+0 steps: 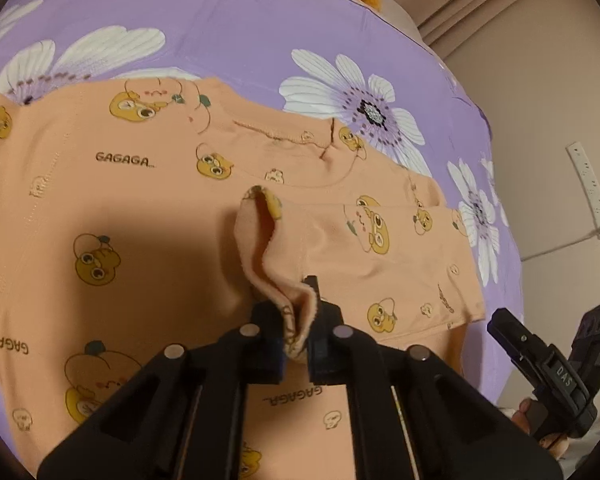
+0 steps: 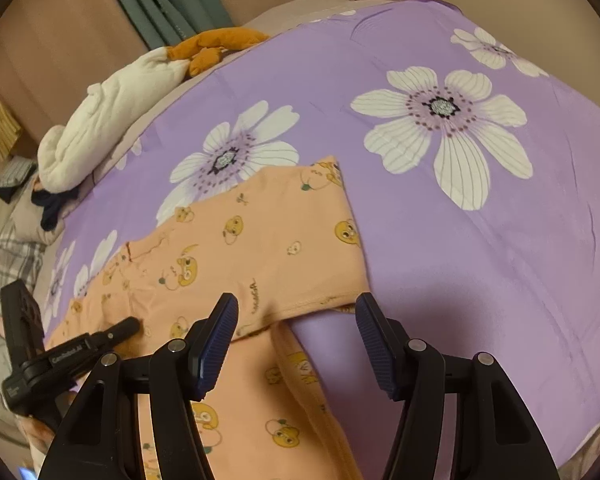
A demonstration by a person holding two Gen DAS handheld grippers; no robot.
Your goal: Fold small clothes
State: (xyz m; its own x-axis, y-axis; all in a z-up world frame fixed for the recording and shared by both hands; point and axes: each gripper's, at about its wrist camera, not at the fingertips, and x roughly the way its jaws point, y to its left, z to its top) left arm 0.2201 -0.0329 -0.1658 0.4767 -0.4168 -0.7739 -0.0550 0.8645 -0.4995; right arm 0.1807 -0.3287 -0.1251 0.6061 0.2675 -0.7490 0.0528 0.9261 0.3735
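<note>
The biggest thing I have on my feeds is the bedspread [image 2: 480, 264], a smooth lilac sheet printed with large white daisy-like flowers, stretched over the bed with only faint creases. On it lies the garment [image 1: 148, 208], a soft peach knit printed with yellow cartoon faces and the word "GAGAGA"; it is spread mostly flat across the middle of the sheet, its stitched neckline visible toward the far side in my left view. A sleeve [image 1: 388, 248] is folded in over the body, lying as a flat band with a hemmed cuff edge. In my right view the same garment [image 2: 268, 248] shows a straight hemmed edge, with another layer of it running underneath toward the camera.

At the far edge of the bed I can see a crumpled cream cloth [image 2: 112, 116], padded-looking, and beside it something fuzzy and orange [image 2: 216, 46].

My left gripper [image 1: 296, 334] is clamped on a raised fold of the peach fabric, the pinched edge bunched and ruffled between the black pads, its fleecy underside showing. My right gripper [image 2: 296, 344] hangs over the hem with its ribbed dark-blue pads spread wide apart, nothing between them.
</note>
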